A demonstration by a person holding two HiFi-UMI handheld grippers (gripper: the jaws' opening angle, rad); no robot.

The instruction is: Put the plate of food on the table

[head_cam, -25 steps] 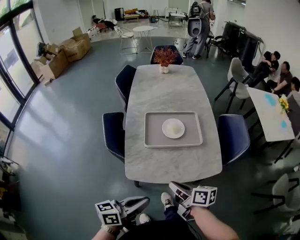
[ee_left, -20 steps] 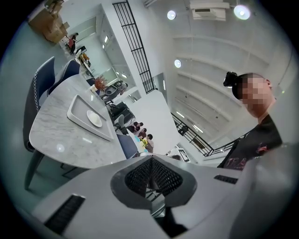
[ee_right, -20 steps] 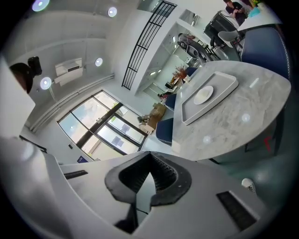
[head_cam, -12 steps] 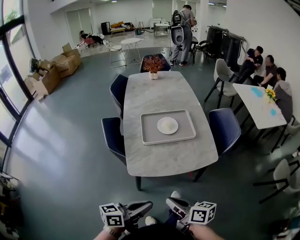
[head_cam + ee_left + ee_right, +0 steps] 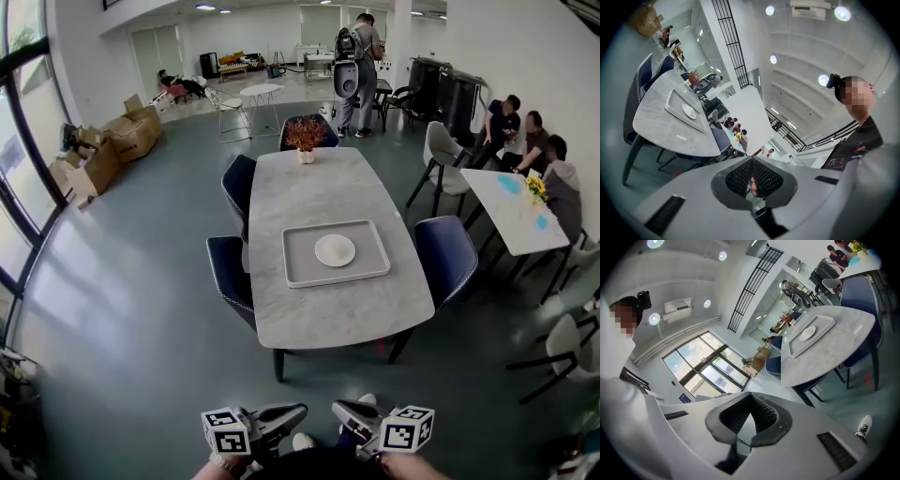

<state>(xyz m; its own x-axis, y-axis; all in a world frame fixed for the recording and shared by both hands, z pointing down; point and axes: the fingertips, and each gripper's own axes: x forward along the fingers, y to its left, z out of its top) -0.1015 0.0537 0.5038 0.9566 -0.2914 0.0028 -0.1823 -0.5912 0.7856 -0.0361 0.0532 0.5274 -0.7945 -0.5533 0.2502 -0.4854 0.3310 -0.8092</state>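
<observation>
A white plate (image 5: pixel 335 250) with pale food lies on a grey tray (image 5: pixel 305 267) in the middle of the grey marble table (image 5: pixel 323 187). Both grippers are low at the near edge of the head view, well short of the table and apart from everything on it. My left gripper (image 5: pixel 298 411) is shut on nothing, and so is my right gripper (image 5: pixel 339 409). The left gripper view has the plate (image 5: pixel 688 111) and tray (image 5: pixel 673 100) far off at the left, beyond the shut left gripper (image 5: pixel 751 161). The right gripper (image 5: pixel 750 396) looks towards the plate (image 5: pixel 807 333) at the upper right.
Dark blue chairs (image 5: pixel 228 272) (image 5: pixel 448 258) stand along both long sides of the table. A small red plant (image 5: pixel 305 136) sits at its far end. Seated people and a white table (image 5: pixel 511 211) are at the right, cardboard boxes (image 5: pixel 103 155) at the left.
The head view has pulled back and tilted up, so the table looks smaller and farther. Both grippers sit lower in the picture and remain shut.
</observation>
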